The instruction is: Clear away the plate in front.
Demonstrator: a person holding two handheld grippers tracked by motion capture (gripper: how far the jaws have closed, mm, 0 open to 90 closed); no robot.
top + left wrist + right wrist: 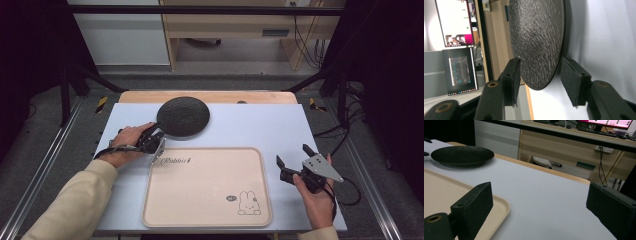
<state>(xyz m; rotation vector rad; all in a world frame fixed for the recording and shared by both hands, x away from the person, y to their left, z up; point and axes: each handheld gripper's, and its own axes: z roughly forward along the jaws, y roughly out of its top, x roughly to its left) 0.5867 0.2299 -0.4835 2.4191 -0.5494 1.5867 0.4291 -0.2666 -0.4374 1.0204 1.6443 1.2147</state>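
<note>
Left tongs [156, 131] are straddling the black plate's [183, 116] rim, released; right tongs [295, 156] are hovering released beside the tray [207, 186].

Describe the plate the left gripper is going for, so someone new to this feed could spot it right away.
Start from the white table top and find the beige tray with the rabbit drawing at the near side. Just beyond the tray's far left corner lies the black plate, with the left gripper open at its near edge. It is round, dark and rough-textured, unlike the pale, smooth tray.
</note>
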